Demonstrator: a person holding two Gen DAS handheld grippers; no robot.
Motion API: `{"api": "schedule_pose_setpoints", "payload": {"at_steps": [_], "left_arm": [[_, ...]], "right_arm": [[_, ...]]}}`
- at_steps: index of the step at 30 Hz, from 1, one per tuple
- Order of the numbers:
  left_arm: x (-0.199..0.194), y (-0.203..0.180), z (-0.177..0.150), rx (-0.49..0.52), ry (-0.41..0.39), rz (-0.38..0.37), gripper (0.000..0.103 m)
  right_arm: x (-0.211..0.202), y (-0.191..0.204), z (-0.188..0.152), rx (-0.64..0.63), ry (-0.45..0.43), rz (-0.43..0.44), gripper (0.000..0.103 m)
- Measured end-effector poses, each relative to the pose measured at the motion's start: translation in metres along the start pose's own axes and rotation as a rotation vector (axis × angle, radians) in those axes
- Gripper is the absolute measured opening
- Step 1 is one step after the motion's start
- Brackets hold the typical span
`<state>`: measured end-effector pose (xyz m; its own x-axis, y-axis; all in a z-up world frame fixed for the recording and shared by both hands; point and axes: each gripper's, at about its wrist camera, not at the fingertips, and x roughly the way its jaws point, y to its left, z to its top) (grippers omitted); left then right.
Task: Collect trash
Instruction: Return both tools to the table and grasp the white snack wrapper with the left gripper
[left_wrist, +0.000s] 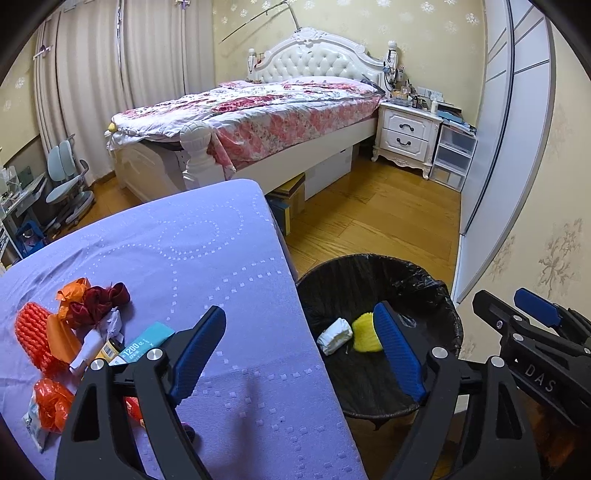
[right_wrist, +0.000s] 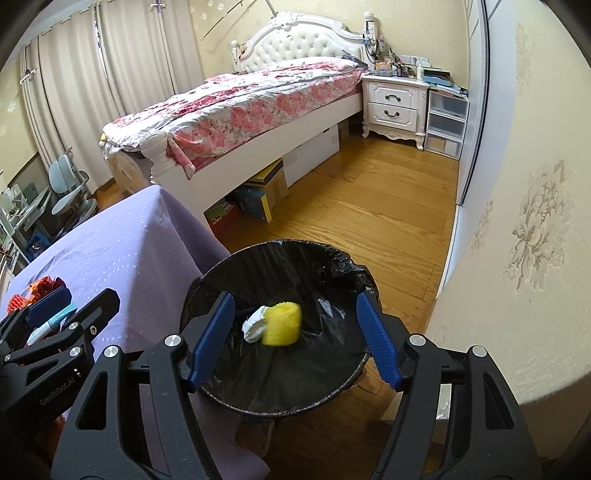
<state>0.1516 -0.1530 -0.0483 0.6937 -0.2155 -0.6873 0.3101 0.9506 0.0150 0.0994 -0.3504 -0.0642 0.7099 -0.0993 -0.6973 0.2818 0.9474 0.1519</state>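
Note:
A bin lined with a black bag (left_wrist: 410, 271) (right_wrist: 221, 266) stands on the floor by the purple table's corner. Inside it lie a yellow foam net (left_wrist: 364, 334) (right_wrist: 282, 324), blurred in the right wrist view, and a white crumpled wad (left_wrist: 334, 336) (right_wrist: 255, 326). My left gripper (left_wrist: 298, 312) is open and empty, straddling the table edge and the bin. My right gripper (right_wrist: 295, 299) is open over the bin with nothing between its pads. On the table's left lies a pile: an orange foam net (left_wrist: 31, 339), dark red ribbon (left_wrist: 101, 297), a teal box (left_wrist: 142, 345) and orange plastic (left_wrist: 53, 404).
The purple-clothed table (left_wrist: 207, 251) fills the lower left. Beyond it stand a bed with a floral quilt (left_wrist: 266, 110), boxes under it, a white nightstand (left_wrist: 404, 134) and plastic drawers. A wall and sliding wardrobe door run close on the right. Wooden floor lies between.

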Motion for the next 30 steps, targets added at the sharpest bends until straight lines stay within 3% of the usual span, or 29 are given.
{"api": "schedule_pose_setpoints", "payload": {"at_steps": [16, 30], "left_arm": [[-0.043, 0.045, -0.023, -0.022, -0.017, 0.054, 0.082], [-0.092, 0.142, -0.084, -0.135, 0.027, 0.186, 0.082]], "right_arm": [[-0.025, 0.035, -0.024, -0.034, 0.009, 0.046, 0.067], [-0.051, 0.13, -0.065, -0.214, 0.05, 0.175, 0.067]]}}
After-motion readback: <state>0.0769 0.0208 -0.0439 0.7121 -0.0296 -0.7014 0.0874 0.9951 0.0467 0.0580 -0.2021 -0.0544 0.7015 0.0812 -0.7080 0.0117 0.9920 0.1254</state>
